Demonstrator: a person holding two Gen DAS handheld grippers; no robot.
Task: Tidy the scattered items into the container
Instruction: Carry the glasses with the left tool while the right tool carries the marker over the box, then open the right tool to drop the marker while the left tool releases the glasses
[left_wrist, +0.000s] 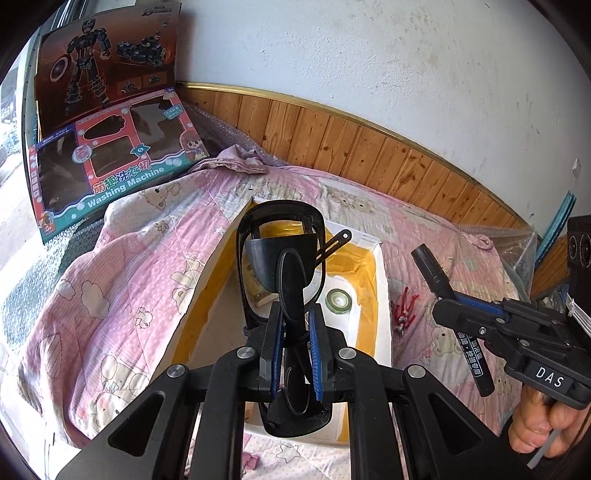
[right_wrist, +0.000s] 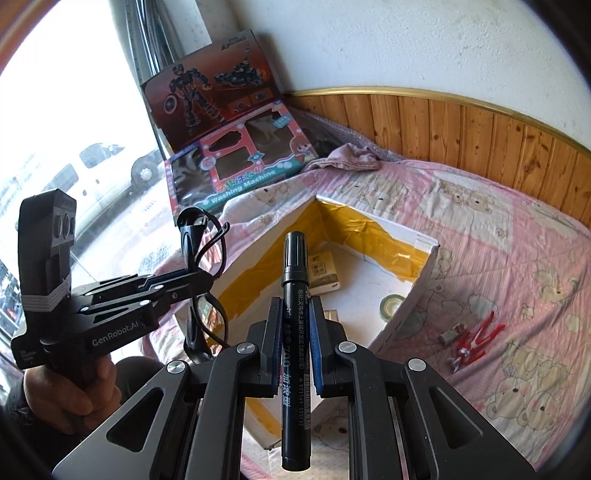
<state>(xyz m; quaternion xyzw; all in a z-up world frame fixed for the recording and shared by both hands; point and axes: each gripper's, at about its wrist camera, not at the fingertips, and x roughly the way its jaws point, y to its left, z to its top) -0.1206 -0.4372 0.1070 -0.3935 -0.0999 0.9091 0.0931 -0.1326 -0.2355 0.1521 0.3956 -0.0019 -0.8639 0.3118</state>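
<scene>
Left wrist view: the left gripper (left_wrist: 295, 332) is pinching a pair of black glasses (left_wrist: 284, 254) btwn its blue pads, lenses sticking up at frame centre, over the open white box (left_wrist: 382, 295) w/ yellow tape lining. Inside the box, a green tape roll (left_wrist: 339, 300) and a small packet (left_wrist: 264, 295) are lying on the floor. At right, the right gripper (left_wrist: 448, 308) is clamping a black marker (left_wrist: 454, 314), a hand (left_wrist: 543, 424) squeezing its handle. A red toy figure (left_wrist: 404, 306) is lying on the pink quilt (left_wrist: 122, 277) just right of the box.

Right wrist view: the right gripper (right_wrist: 295, 332) is closing narrow on the marker (right_wrist: 293, 332), cap pointing up over the box (right_wrist: 413, 306). The left gripper (right_wrist: 201, 282), at left, is holding the glasses (right_wrist: 201, 258). Tape roll (right_wrist: 391, 303) and packet (right_wrist: 323, 275) are sitting in the box; the red figure (right_wrist: 476, 338) is lying on the quilt (right_wrist: 517, 240) at right. Toy boxes (right_wrist: 236, 173) are leaning in the upper left corner.
</scene>
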